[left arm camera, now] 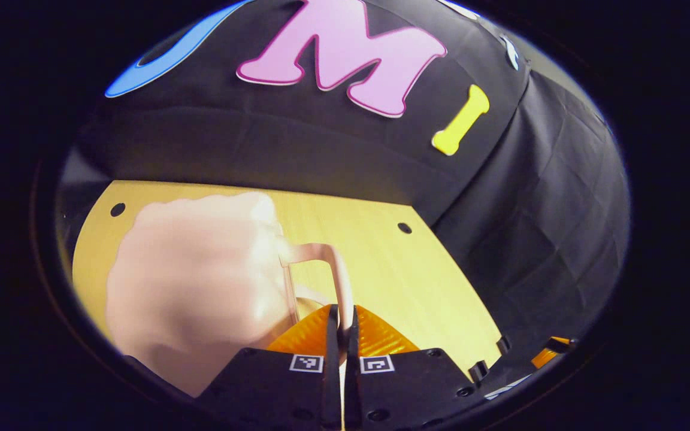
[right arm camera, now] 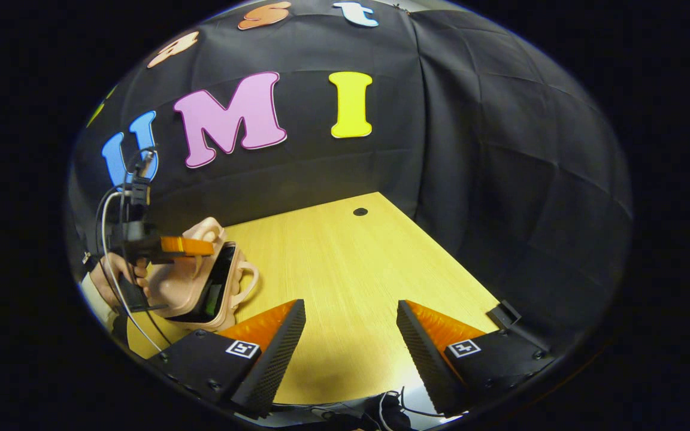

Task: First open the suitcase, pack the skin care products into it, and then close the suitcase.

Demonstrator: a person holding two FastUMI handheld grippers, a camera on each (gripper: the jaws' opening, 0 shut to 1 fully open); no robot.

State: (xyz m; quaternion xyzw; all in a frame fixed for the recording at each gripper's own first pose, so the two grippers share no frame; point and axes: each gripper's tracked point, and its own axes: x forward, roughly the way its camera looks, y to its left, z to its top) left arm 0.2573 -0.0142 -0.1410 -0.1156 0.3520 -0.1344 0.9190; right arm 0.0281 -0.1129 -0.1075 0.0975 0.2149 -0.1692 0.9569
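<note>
While right fingers (right arm camera: 351,335) spread, suitcase (left arm camera: 195,281) handle (left arm camera: 342,281) between pinching left fingers (left arm camera: 341,326)

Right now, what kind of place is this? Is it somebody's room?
Probably not a home: it looks like a recording booth. Black cloth walls close in a bare wooden table, and a person's hand holds a gripper clamped on a pink suitcase's handle.

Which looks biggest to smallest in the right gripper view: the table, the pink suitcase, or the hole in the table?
1. Wooden table
2. Pink suitcase
3. Table hole
The hole lies farther away, yet plainly smallest.
</note>
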